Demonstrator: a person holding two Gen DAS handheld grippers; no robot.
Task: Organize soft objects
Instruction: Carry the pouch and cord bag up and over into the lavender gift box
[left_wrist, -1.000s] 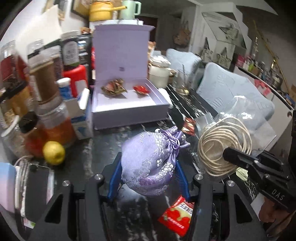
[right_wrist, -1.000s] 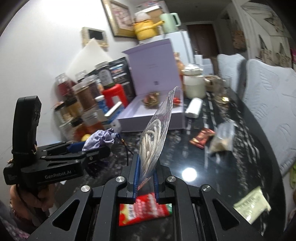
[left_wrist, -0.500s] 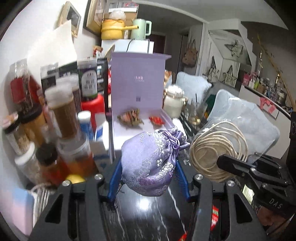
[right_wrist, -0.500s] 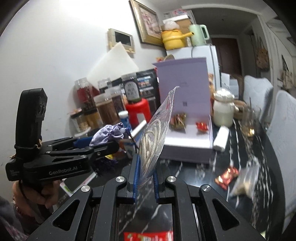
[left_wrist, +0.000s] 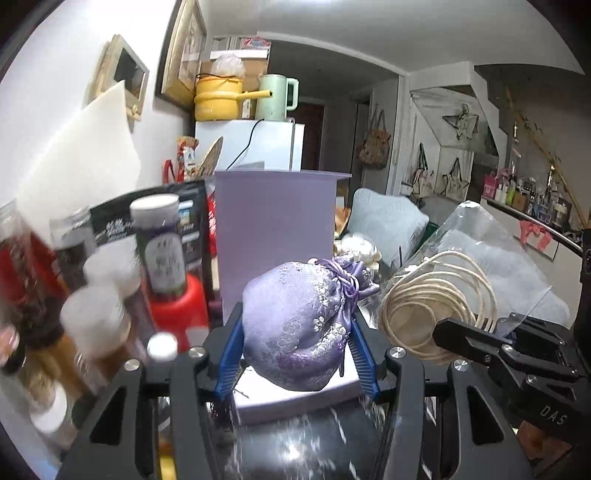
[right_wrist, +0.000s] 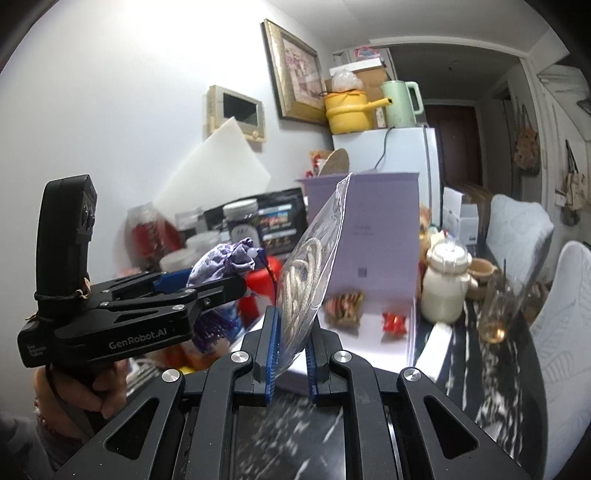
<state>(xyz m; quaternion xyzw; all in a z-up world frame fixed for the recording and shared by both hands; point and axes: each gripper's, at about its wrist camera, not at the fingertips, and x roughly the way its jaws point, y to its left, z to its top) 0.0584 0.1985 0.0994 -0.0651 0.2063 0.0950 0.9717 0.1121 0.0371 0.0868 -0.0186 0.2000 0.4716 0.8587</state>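
Note:
My left gripper (left_wrist: 295, 354) is shut on a lilac embroidered drawstring pouch (left_wrist: 299, 325), lifted in front of the open lilac gift box (left_wrist: 275, 229). The same pouch (right_wrist: 221, 264) shows in the right wrist view, pinched by the left gripper (right_wrist: 221, 286) in a person's hand. My right gripper (right_wrist: 290, 350) is shut on a clear plastic bag holding a coil of cream cord (right_wrist: 306, 273); that bag (left_wrist: 436, 317) hangs right of the pouch in the left wrist view. The box tray (right_wrist: 369, 347) holds two small wrapped items (right_wrist: 345, 302).
Jars and bottles (left_wrist: 159, 251) crowd the left beside a red container (left_wrist: 177, 314). A white lidded jar (right_wrist: 445, 288) and a glass (right_wrist: 498, 314) stand right of the box on the dark marble table (right_wrist: 491, 376). Padded chairs (right_wrist: 561, 325) line the right side.
Both grippers have risen and moved toward the lilac box with their loads. The red snack packet and the lemon have dropped out of view.

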